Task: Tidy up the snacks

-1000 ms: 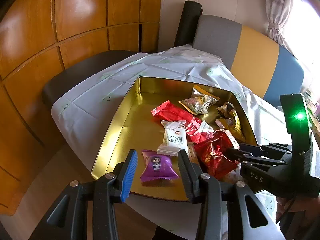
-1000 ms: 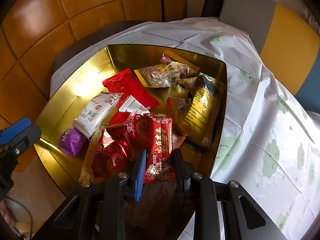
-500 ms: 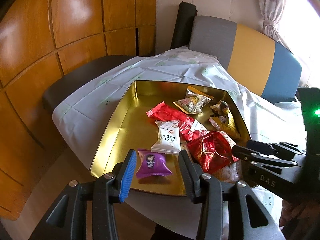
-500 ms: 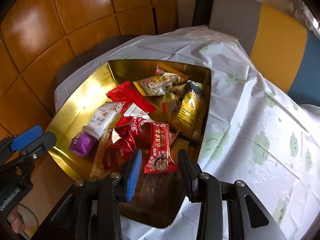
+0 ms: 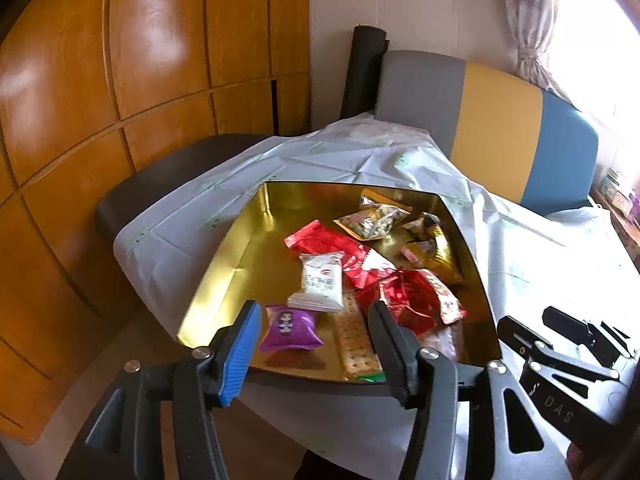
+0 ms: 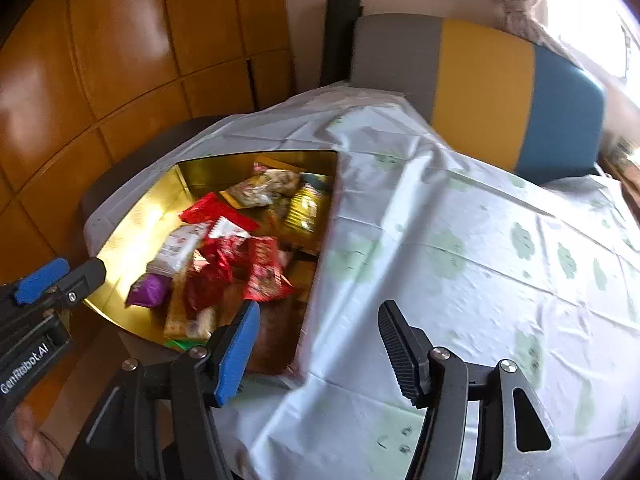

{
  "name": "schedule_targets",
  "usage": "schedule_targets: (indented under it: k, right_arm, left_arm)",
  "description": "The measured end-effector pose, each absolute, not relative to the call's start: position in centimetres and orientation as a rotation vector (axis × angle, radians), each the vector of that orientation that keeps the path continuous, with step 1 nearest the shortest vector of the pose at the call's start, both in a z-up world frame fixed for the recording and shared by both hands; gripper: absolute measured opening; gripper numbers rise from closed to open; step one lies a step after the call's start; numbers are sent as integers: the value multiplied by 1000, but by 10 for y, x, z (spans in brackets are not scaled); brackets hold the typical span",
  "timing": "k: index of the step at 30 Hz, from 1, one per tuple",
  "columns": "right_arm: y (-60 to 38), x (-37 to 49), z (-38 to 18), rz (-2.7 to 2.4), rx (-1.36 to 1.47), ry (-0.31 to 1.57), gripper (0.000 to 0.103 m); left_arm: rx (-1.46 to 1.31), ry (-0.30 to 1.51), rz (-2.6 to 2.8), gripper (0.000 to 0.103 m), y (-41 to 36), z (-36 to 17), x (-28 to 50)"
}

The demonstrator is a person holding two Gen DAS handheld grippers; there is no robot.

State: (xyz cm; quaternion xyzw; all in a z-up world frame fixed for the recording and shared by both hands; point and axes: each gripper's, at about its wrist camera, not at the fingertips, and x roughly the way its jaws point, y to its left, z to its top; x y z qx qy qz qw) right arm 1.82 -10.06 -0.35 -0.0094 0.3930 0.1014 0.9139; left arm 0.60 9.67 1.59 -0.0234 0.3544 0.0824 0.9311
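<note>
A gold tray on the white tablecloth holds several snack packets. Among them are a purple packet, a white one, crinkled red ones and a cracker pack. My left gripper hovers at the tray's near edge with its jaws opening. The purple packet lies in the tray beyond them, untouched. My right gripper hangs over the tray's right rim and the cloth, jaws opening, nothing between them. The red packets lie in the tray ahead of it. Each gripper shows in the other's view: right, left.
The tablecloth with pale green prints stretches right of the tray. A grey, yellow and blue sofa back stands behind the table. Wooden wall panels fill the left, with a dark seat below them. A curtained window glares at top right.
The right gripper let go of the red packet, pulled back and to the right, and spread wide. The left gripper backed a little off the purple packet and widened.
</note>
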Motion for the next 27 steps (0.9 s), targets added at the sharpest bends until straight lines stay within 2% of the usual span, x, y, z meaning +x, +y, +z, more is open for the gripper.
schedule_targets:
  k: [6,15,27]
  right_arm:
    - [-112,8,-2,166,-9,785,73]
    - [-109,2,3,174,-13,760,79]
    - [-104,-1,5,180,-20,753,79]
  left_arm:
    - [-22,698,162,68,83,18,1]
    - [-12,655,209,68,80,23,-5]
    - [-23,645,227,68,85,24,-6]
